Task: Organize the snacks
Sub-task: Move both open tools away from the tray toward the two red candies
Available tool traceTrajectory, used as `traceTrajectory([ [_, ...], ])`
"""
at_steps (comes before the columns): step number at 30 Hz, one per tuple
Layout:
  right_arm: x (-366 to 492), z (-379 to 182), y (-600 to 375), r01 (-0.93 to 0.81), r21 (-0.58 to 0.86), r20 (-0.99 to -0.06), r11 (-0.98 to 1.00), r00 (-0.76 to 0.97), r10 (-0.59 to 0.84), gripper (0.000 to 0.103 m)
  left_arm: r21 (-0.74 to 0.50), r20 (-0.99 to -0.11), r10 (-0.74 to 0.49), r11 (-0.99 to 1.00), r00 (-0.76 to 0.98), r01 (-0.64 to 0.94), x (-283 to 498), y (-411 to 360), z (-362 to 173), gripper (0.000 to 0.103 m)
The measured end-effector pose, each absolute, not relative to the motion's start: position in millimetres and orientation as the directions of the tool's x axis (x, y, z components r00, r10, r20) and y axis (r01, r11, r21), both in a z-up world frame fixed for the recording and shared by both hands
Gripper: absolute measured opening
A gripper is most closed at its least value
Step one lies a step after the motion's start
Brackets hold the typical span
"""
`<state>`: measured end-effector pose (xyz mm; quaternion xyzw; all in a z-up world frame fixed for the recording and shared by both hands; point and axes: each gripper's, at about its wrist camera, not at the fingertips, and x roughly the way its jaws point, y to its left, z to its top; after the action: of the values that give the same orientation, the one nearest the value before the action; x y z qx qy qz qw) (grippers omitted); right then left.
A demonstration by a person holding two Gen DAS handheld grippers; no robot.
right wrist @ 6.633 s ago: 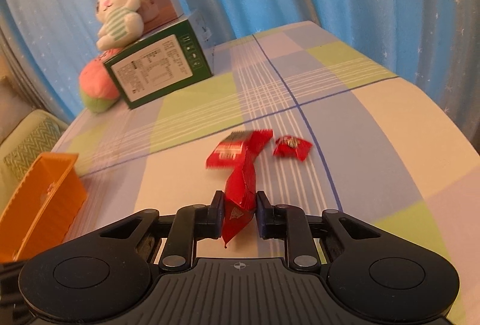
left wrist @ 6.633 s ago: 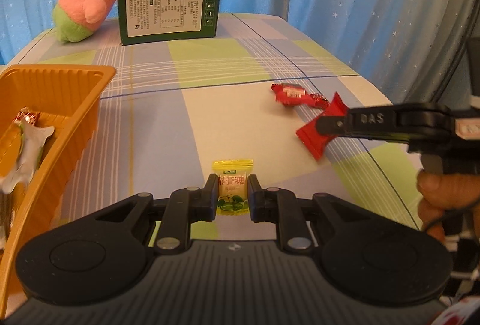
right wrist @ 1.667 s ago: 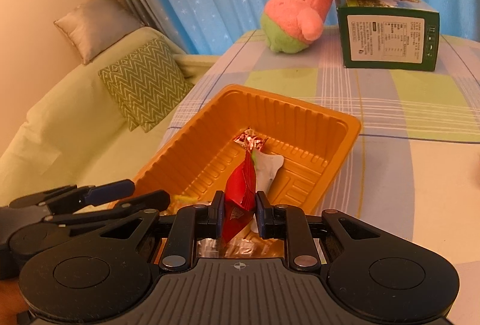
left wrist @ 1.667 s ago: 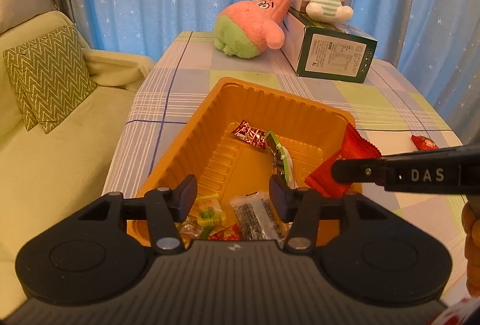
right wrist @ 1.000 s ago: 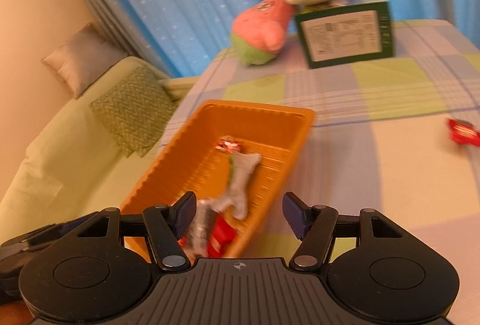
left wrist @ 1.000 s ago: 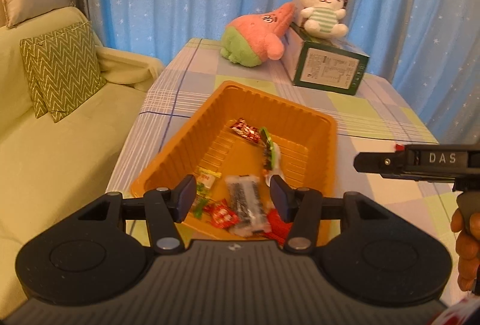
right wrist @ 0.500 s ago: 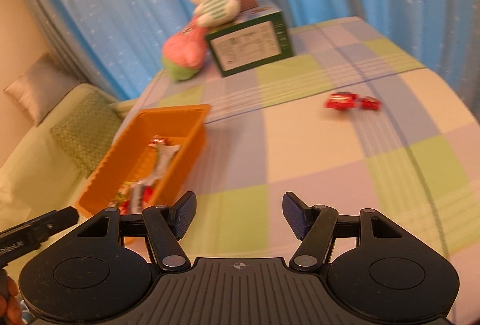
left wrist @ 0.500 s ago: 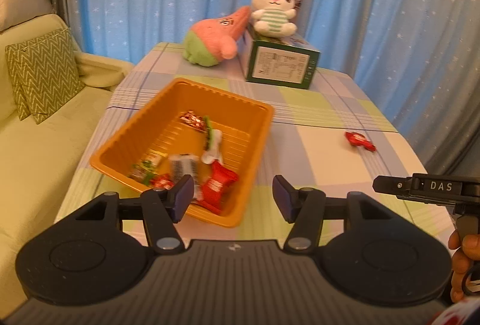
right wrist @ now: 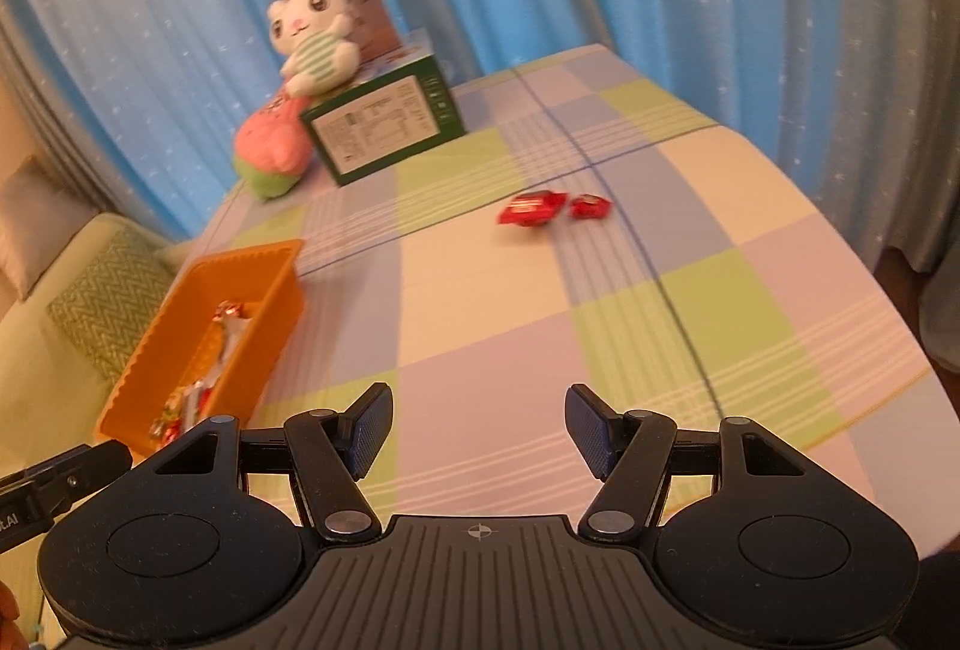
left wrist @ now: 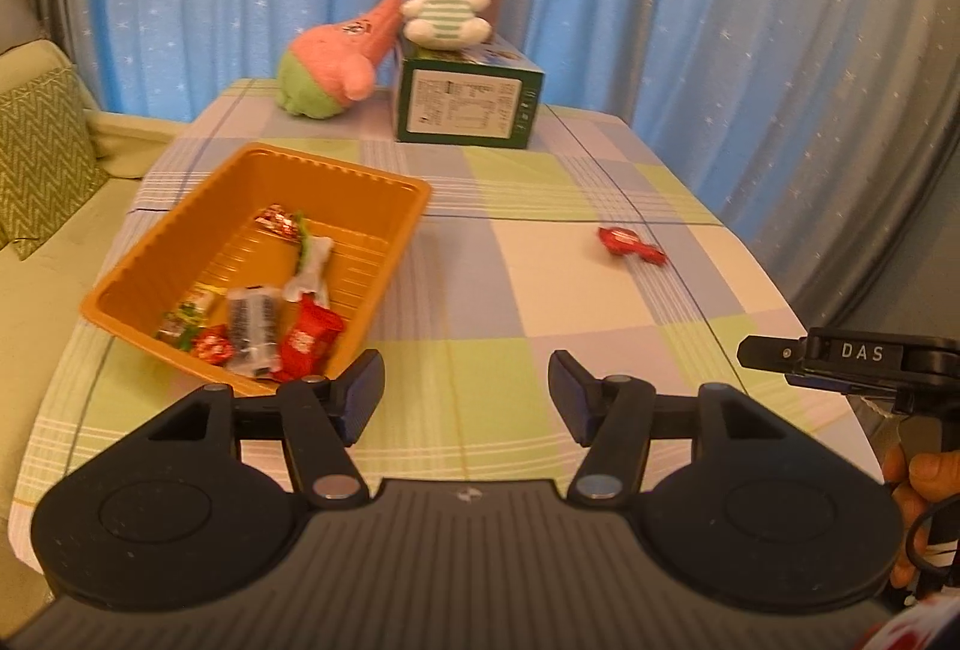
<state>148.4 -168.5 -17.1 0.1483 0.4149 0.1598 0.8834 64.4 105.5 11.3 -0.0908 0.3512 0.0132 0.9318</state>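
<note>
An orange tray (left wrist: 384, 254) on the table's left side holds several wrapped snacks, among them a red packet (left wrist: 309, 339); it also shows in the right wrist view (right wrist: 264, 290). Two red wrapped snacks lie side by side on the cloth at the right: the larger (right wrist: 531, 209) and the smaller (right wrist: 590, 206), seen as one red cluster (left wrist: 630, 241) in the left wrist view. My left gripper (left wrist: 467, 398) is open and empty above the table's near edge. My right gripper (right wrist: 479, 431) is open and empty, well short of the red snacks.
A green box (left wrist: 468, 107) with a white bunny toy (left wrist: 444, 5) on top and a pink plush (left wrist: 336, 59) stand at the table's far end. A green sofa (left wrist: 42, 182) lies left of the table. Blue curtains hang behind.
Both grippers have pulled back and swung right, away from the tray. The tray now sits farther left in both views and the red snacks have come nearer the centre. Both stay open.
</note>
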Motion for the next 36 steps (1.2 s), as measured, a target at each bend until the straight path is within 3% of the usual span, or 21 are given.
traceTrajectory([
  [23, 160.0, -10.0, -223.6, -0.109, 0.359, -0.668, 0.927, 0.663, 0.337, 0.064, -0.15, -0.667, -0.15, 0.986, 0.73, 0.065, 113.3, 50.0, 12.1, 0.057],
  [36, 239.8, -28.7, -223.0, -0.187, 0.298, -0.665, 0.936, 0.662, 0.344, 0.064, -0.15, -0.683, -0.194, 0.981, 0.704, 0.125, 206.8, 25.0, -0.9, 0.06],
])
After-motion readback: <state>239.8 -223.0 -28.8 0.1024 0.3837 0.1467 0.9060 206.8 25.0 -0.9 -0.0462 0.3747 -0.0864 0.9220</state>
